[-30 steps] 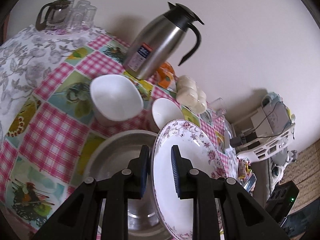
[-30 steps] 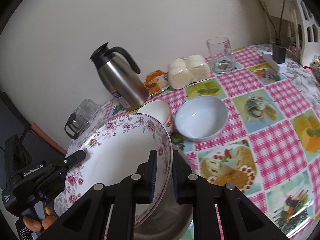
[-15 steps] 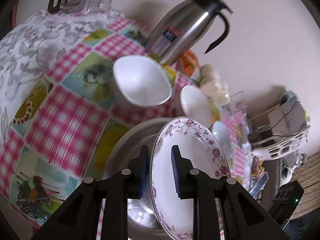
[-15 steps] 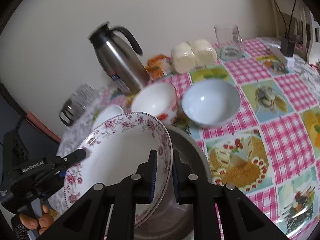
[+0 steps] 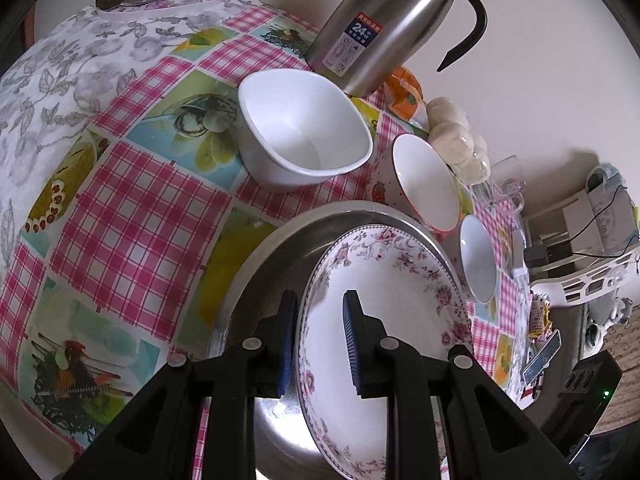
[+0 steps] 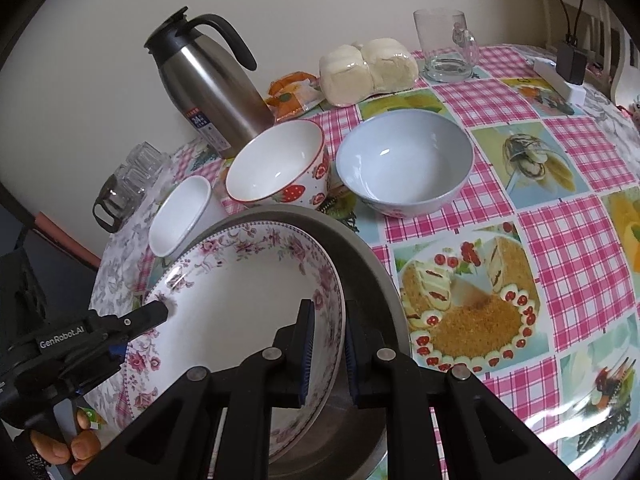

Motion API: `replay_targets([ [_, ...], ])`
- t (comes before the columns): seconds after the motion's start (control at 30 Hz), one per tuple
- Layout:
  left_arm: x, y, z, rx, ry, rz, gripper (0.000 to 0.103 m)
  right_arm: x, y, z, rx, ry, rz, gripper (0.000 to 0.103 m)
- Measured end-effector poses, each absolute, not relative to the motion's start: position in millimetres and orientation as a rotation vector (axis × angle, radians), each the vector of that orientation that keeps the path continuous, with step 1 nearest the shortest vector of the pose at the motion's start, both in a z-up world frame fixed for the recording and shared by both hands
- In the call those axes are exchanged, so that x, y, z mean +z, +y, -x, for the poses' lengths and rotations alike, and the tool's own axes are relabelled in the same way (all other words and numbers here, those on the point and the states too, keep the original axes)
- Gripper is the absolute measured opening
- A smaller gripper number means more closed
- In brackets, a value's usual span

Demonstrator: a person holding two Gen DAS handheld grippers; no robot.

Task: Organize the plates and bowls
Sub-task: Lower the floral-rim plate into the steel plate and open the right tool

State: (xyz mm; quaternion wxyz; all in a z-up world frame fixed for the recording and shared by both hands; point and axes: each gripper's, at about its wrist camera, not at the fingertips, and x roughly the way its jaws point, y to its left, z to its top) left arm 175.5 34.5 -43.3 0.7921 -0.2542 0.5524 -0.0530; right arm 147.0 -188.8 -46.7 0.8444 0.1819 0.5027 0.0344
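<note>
A: Floral plate (image 5: 384, 312) — where is it sitting?

B: Tilted over the metal basin (image 5: 276, 264), carried at two sides. The left claw (image 5: 318, 334) pinches its near rim, one pad under and one inside; the right claw (image 6: 325, 346) pinches the opposite rim the same way.

A: And the bowls?

B: On the checked tabletop (image 6: 560, 240) behind the basin: a squarish white bowl (image 5: 300, 140) leftmost, a strawberry bowl (image 6: 276, 164) just beside a pale grey bowl (image 6: 404, 160).

A: Anything else back there?

B: A steel thermos jug (image 6: 212, 92) by the wall, wrapped buns (image 6: 368, 68), and a glass mug (image 6: 444, 46) near them.
</note>
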Motion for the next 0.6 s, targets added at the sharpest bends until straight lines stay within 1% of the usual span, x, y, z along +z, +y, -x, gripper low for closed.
replay_targets([
  [0.23, -48.4, 32.3, -176.1, -0.097, 1.213, 0.534, 0.023, -59.4, -187.2, -148.0, 0.062, 1.111, -0.368, 0.017],
  [0.6, -56.4, 31.5, -178.1, -0.077, 1.246, 0.533, 0.023, -62.8, -183.5, -151.0, 0.060, 1.141, -0.349, 0.017],
])
